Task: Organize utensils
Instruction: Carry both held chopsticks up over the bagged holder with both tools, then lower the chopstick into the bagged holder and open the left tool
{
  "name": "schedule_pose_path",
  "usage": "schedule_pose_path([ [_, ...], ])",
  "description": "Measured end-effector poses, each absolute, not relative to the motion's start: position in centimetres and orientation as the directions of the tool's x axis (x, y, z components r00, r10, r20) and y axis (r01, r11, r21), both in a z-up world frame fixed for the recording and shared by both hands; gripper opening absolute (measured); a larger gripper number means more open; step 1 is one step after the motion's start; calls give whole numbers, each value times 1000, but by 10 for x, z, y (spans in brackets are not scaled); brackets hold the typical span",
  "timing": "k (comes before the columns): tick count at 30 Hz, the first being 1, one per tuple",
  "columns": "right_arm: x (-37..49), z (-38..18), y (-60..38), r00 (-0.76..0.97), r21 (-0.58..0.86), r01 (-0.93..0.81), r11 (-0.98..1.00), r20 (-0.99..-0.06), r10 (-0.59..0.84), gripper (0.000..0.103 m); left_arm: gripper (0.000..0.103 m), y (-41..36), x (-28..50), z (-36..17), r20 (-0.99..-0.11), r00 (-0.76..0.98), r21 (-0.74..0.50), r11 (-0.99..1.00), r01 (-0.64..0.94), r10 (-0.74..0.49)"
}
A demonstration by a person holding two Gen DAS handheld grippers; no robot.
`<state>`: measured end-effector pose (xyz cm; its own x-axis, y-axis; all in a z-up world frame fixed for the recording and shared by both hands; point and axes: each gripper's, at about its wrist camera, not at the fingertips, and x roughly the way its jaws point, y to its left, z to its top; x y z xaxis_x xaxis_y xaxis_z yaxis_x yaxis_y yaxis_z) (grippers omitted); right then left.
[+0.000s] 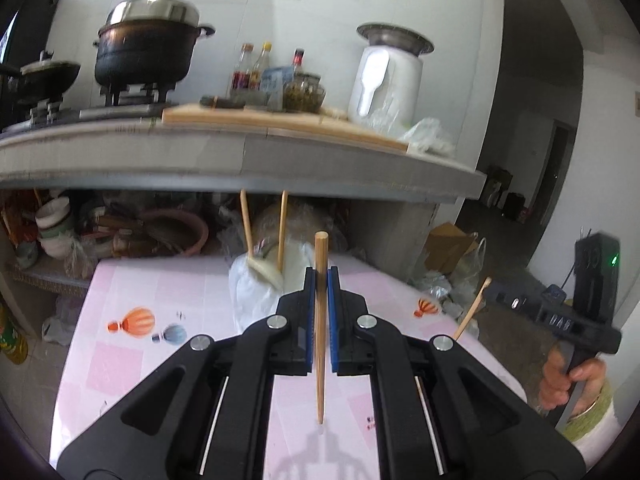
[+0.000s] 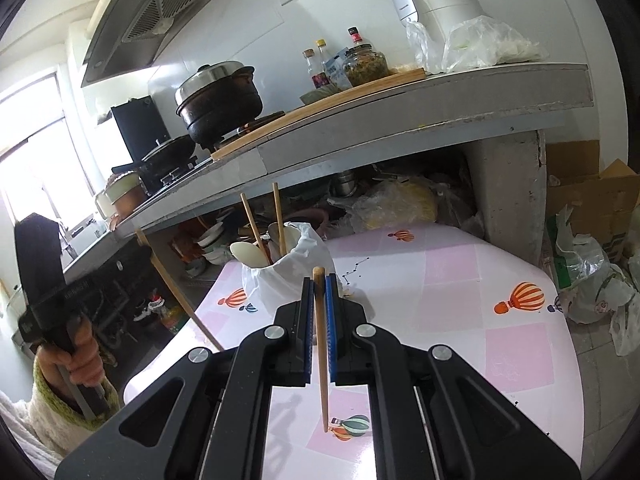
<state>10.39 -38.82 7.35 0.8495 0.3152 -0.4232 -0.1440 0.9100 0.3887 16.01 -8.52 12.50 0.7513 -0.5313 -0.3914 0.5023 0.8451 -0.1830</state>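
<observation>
Left gripper (image 1: 320,276) clamps one upright wooden chopstick (image 1: 320,320). Right gripper (image 2: 319,284) grips another chopstick (image 2: 320,344) above the pink tablecloth (image 2: 460,300).

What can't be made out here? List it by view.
- Left wrist view: the white holder is half hidden behind the left gripper, which is shut on a chopstick.
- Right wrist view: the holder's inside is hidden by its plastic bag.
- Both views: bottle labels are too small to read.
</observation>
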Motion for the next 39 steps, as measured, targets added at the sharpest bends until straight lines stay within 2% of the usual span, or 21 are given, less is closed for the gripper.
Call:
schedule_pose_path([
  [10, 103, 71, -391, 848, 399, -144, 906, -422, 321, 6, 5, -94, 164, 204, -234, 798, -130, 831, 541, -556],
  [16, 103, 69, -394, 846, 406, -145, 902, -422, 326, 6, 5, -101, 188, 235, -181, 824, -114, 843, 525, -537],
  [22, 106, 65, -397, 844, 415, -139, 899, -426, 327, 6, 5, -115, 228, 230, -209, 833, -110, 859, 500, -512],
  [39, 112, 58, -402, 837, 423, -125, 897, -441, 325, 6, 5, -128, 310, 142, -401, 789, -188, 885, 427, -466],
])
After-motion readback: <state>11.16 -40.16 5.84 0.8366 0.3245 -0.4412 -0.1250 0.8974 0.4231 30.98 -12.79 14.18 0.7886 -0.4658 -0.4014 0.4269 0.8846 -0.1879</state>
